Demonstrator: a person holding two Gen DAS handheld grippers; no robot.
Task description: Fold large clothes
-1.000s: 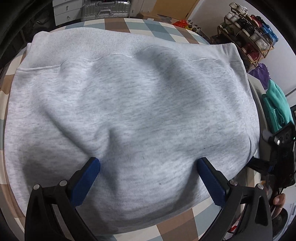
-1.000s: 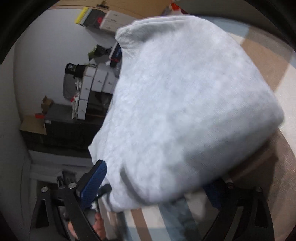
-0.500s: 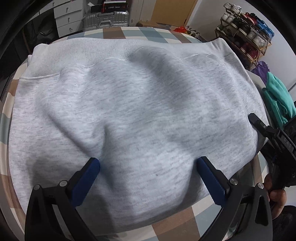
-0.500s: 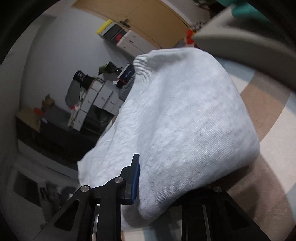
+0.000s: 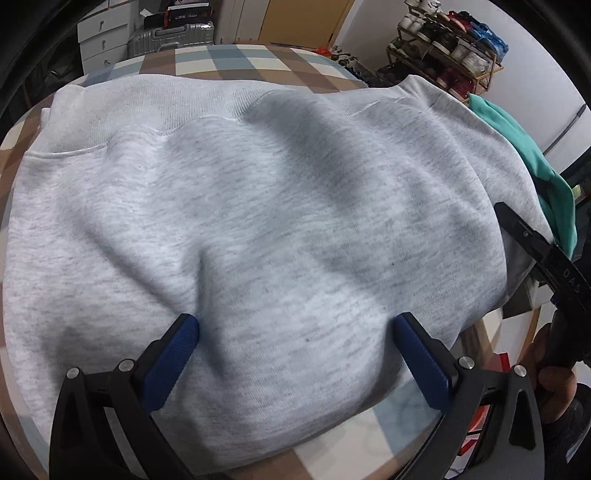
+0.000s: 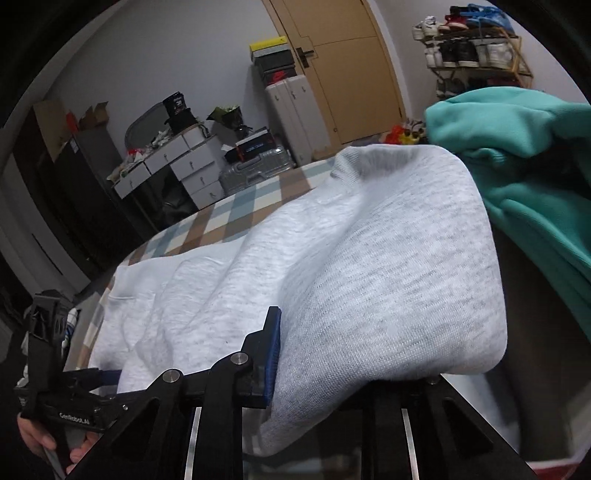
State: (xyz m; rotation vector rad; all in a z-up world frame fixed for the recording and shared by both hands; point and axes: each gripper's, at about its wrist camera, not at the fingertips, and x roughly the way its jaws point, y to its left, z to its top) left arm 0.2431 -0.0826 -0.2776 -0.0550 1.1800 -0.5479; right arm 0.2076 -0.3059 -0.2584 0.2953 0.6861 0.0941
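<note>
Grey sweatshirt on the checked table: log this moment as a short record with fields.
garment: grey sweatshirt, spread over the checked table, ribbed hem at the far side
right gripper: shut on the sweatshirt's near right edge, that edge raised off the table
left gripper: open, fingers apart with the cloth's near edge between them, pads not pressing
other cloth: teal garment beside the sweatshirt, on its right
background: shoe rack, silver suitcase, tan door
</note>
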